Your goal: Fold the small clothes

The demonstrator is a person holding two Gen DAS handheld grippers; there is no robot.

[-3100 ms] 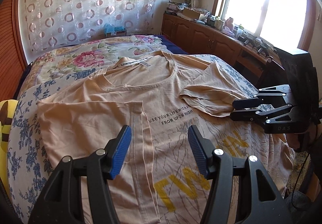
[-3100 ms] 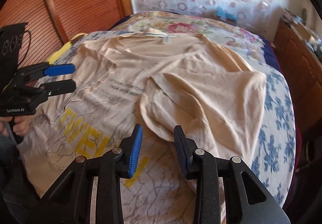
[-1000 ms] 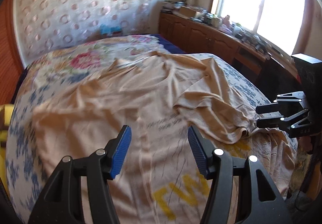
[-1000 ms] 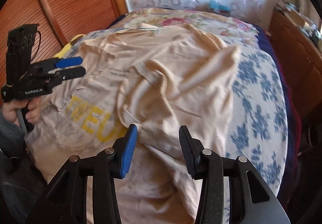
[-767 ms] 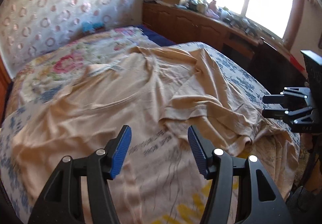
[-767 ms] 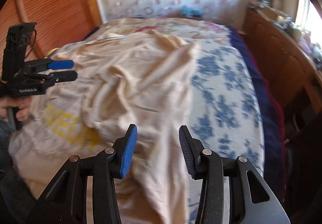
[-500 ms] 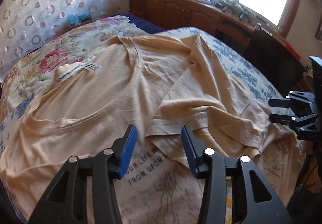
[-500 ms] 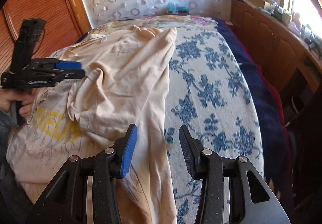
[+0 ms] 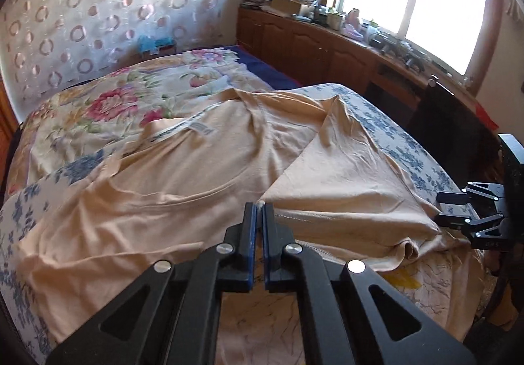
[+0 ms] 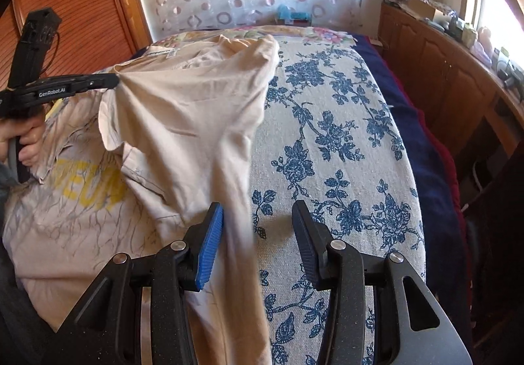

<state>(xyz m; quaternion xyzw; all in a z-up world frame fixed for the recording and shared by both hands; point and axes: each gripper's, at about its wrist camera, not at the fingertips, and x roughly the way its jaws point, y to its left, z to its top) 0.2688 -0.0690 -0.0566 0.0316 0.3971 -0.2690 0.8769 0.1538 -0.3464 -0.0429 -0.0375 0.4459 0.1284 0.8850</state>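
We see the left gripper (image 9: 261, 206) with jaws just closed, pinching the folded sleeve corner of the beige T-shirt (image 9: 183, 188) on the bed (image 10: 344, 142). Only the right wrist view shows our right gripper (image 10: 257, 227) spread, the shirt's side edge between its fingers.

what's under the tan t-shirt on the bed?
Around the t-shirt, a blue-flowered sheet shows, with a pink-flowered cover past the collar. Whatever lies directly beneath the shirt is covered; the folded-over flap also hides part of its printed front.
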